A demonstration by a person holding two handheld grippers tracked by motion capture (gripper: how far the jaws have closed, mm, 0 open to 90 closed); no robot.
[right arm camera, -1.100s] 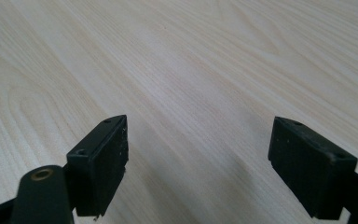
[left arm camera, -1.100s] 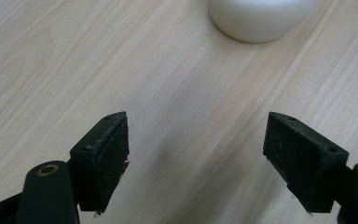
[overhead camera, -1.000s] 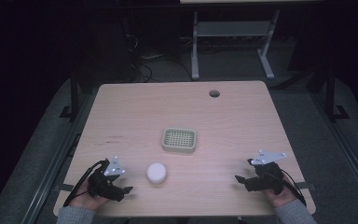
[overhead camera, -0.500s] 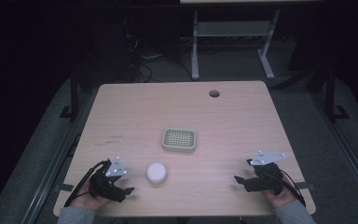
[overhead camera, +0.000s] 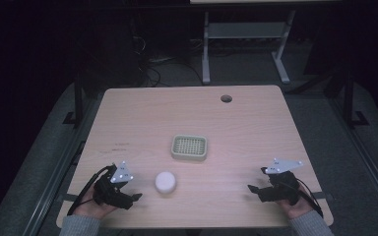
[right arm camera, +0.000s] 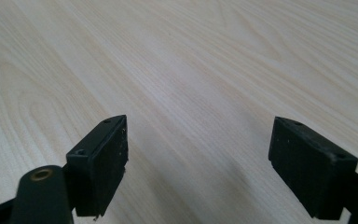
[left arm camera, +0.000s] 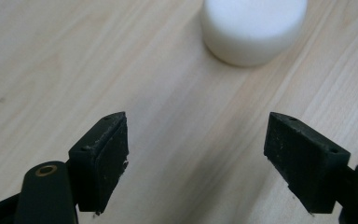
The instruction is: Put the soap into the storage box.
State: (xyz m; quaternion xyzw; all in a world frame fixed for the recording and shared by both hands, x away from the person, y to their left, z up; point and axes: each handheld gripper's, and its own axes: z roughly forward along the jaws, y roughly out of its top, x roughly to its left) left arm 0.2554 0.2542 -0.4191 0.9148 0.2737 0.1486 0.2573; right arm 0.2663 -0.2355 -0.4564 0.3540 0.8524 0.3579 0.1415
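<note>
Two grippers rest low at the table's (overhead camera: 142,118) near edge, one by each near corner, and I have nothing in either. Going down in size: the pale wooden table with a small round hole (overhead camera: 226,98) near its far edge; then a cream tray with a grid insert (overhead camera: 189,147) close to the middle; then a white round puck (overhead camera: 166,181) between that tray and the near edge, left of centre.

My left gripper (overhead camera: 128,196) lies just beside the puck, toward the near-left corner, its jaws wide apart over bare wood. In the left gripper view (left arm camera: 196,158) the puck (left arm camera: 254,28) sits ahead of the jaws and a little to their right, not yet between them. My right gripper (overhead camera: 254,189) is well apart from it, by the near-right corner, jaws (right arm camera: 198,163) likewise spread with only wood grain ahead.

I judge the left to be the nearer hand; being round, the puck has no long axis to line up with, so I would only push forward and slightly right
</note>
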